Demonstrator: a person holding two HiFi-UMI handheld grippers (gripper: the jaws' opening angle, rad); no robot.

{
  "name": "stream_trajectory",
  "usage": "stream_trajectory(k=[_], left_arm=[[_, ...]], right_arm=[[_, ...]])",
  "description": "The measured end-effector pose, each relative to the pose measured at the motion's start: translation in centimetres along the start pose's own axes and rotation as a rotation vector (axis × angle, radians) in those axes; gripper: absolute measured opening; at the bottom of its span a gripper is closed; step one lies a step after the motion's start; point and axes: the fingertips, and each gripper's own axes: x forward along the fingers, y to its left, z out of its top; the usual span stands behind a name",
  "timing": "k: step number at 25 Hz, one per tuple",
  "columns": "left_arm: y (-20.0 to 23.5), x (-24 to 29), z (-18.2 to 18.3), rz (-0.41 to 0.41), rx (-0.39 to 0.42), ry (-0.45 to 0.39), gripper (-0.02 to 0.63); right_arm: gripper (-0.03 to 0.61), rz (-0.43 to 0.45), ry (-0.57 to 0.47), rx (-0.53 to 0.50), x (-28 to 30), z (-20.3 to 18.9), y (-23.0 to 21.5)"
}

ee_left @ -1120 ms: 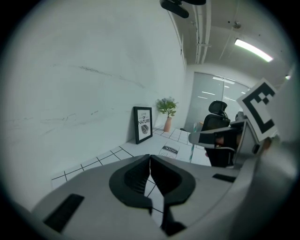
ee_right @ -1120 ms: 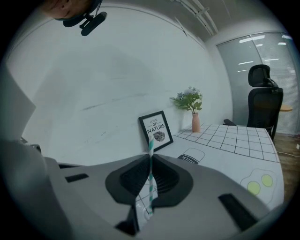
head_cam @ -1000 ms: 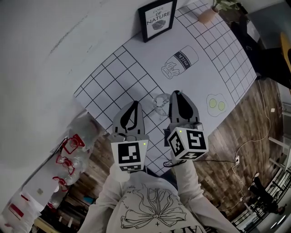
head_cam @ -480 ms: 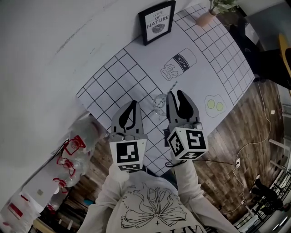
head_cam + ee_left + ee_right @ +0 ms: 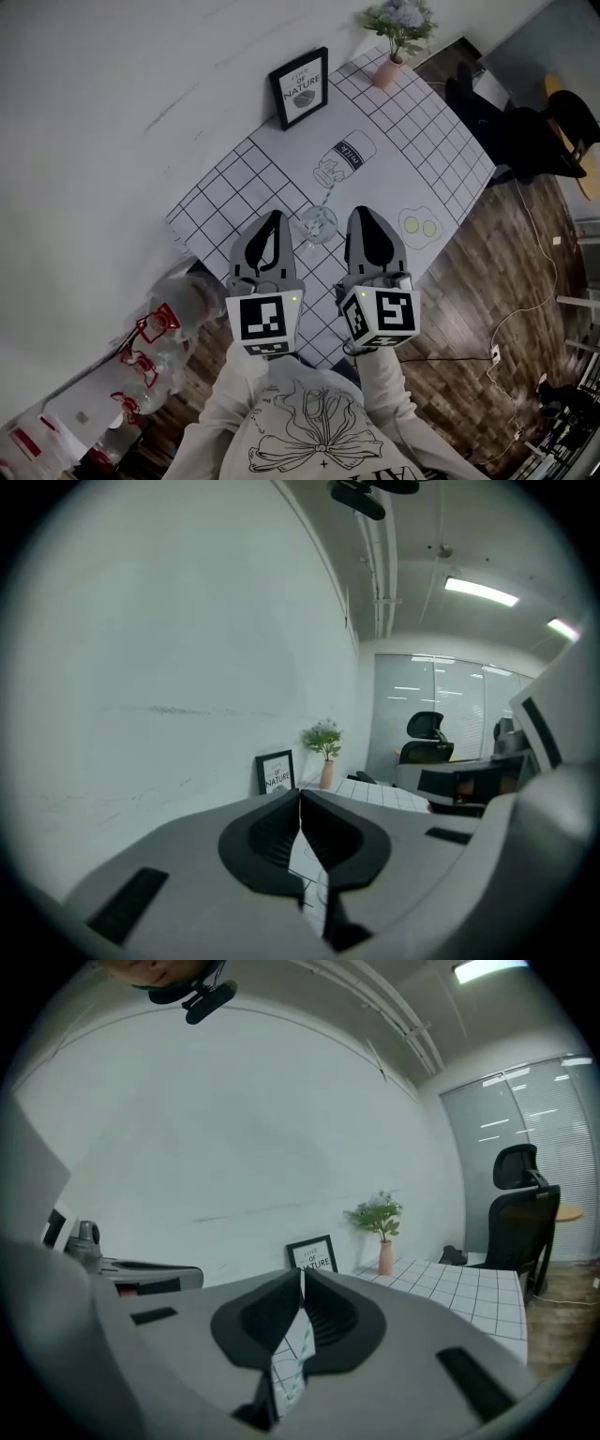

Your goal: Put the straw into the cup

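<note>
A clear cup (image 5: pixel 317 225) stands on the grid-patterned table (image 5: pixel 225 187), and a green-striped straw (image 5: pixel 327 192) leans out of it toward the far side. My left gripper (image 5: pixel 274 217) hovers just left of the cup, and its jaws meet at the tips (image 5: pixel 300 794) with nothing between them. To the cup's right hangs my right gripper (image 5: pixel 361 214), its jaws closing, with the tips together (image 5: pixel 300 1277). In the slit below those tips I see the straw (image 5: pixel 298 1349) against the white cloth. Nothing looks pinched there.
A framed picture (image 5: pixel 300 87) and a potted plant (image 5: pixel 394 37) stand at the table's far edge by the wall. Clear bottles with red labels (image 5: pixel 150 328) crowd the near left. An office chair (image 5: pixel 520 1204) and cables on the wooden floor lie to the right.
The straw, unseen a second ago, now stands in the cup. Both grippers have risen from the table, and the right one has drawn off the cup.
</note>
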Motion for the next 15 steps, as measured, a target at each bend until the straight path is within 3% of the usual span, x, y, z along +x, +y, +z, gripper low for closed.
stream_trajectory(k=[15], left_arm=[[-2.6,-7.9,6.9,0.015,0.053,-0.187,0.005]], right_arm=[[0.005,0.004,-0.164,-0.039,-8.5,6.1,1.4]])
